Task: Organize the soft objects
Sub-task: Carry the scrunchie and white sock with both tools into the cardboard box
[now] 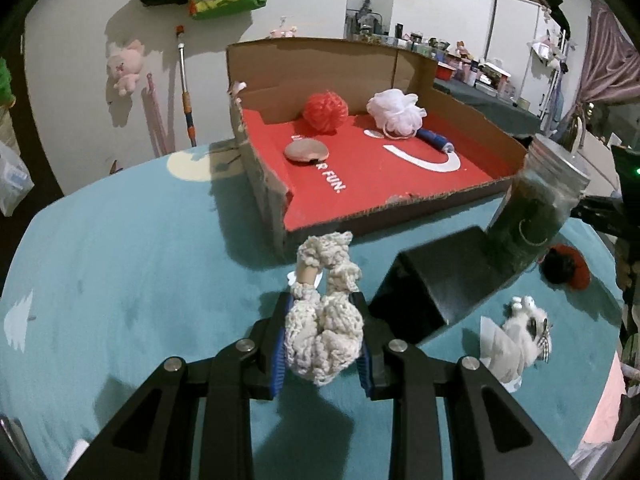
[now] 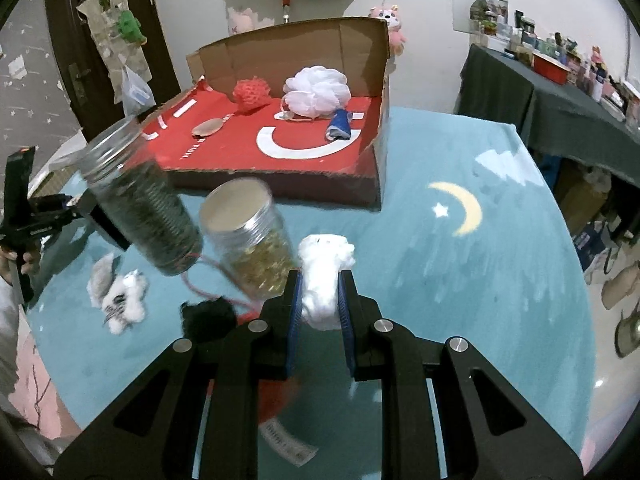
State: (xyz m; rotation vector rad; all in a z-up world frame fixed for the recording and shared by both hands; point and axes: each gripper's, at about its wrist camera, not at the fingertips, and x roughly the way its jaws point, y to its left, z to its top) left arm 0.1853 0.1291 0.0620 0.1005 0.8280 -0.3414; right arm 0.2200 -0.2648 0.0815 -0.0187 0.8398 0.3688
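Two claws: both are loaded and face the open box across the blue-covered desk [image 1: 120,260].
Box: the cardboard box [image 1: 472,112] with a red floor sits toward the far edge of the desk, its low torn front wall turned to the claws and its tall flap at the back.
Already inside: a white mesh puff [image 1: 394,110], a red mesh puff [image 1: 325,111], a flat tan pad [image 1: 306,151] and a blue-handled item [image 1: 436,142].
Obstacles: a dark-filled jar [image 2: 148,196] and a yellow-filled jar [image 2: 256,240] stand between the claws and the box front, left of the right claw's line.
Left claw [image 1: 322,336]: clamped on a cream crocheted piece [image 1: 324,320], whose long axis runs forward toward the box's near left corner, straight ahead and close.
Right claw [image 2: 320,300]: clamped on a white fluffy piece [image 2: 326,272]; the box lies ahead and slightly left, farther off.
Nearer hand: the left, by my reading.
Left on the desk: a grey-white plush [image 2: 116,296] and a black-and-red plush [image 2: 208,318].
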